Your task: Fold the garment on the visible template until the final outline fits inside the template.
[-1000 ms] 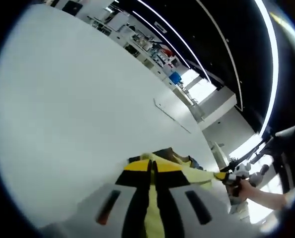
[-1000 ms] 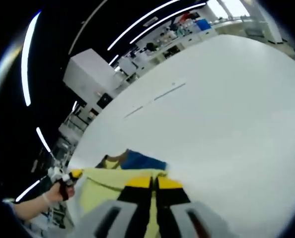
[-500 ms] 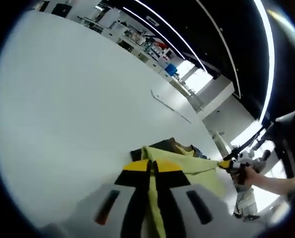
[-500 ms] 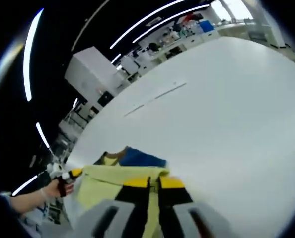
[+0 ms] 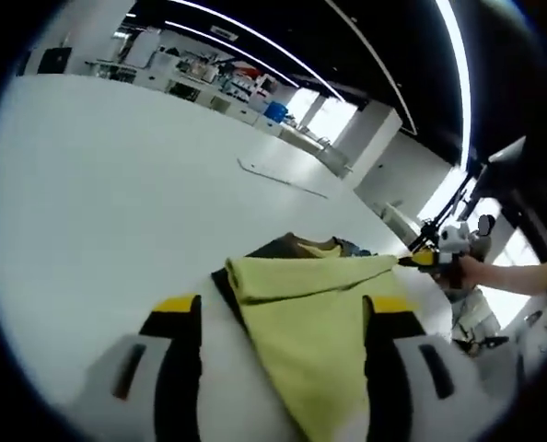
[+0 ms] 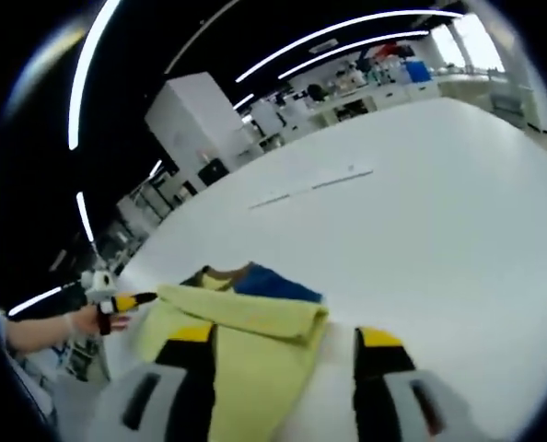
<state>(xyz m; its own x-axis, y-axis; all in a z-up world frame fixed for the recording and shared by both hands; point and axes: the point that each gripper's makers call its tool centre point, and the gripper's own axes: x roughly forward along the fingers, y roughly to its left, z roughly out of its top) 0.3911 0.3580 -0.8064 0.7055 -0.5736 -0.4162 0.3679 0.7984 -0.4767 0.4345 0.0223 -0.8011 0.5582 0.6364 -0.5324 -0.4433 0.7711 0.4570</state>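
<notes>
Two grippers, both with jaws spread, over a folded yellow garment [image 5: 310,308].
We see the left gripper [image 5: 283,318] and right gripper [image 6: 283,345] each straddling its folded edge on the white worktop [image 5: 108,184].

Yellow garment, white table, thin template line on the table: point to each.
yellow garment [image 5: 306,318]: left gripper view, flat cloth between the jaws.
white table [image 6: 439,193]: right gripper view, bare top.
template line [image 5: 283,180]: left gripper view, mid-line.

A broad, smooth white table [image 5: 117,203] carried everything before me. A yellow cloth garment [image 5: 301,313] with dark and blue parts at its far edge lay folded on it, and farther off a thin pale outline, the template [image 5: 278,178], marked the tabletop.
</notes>
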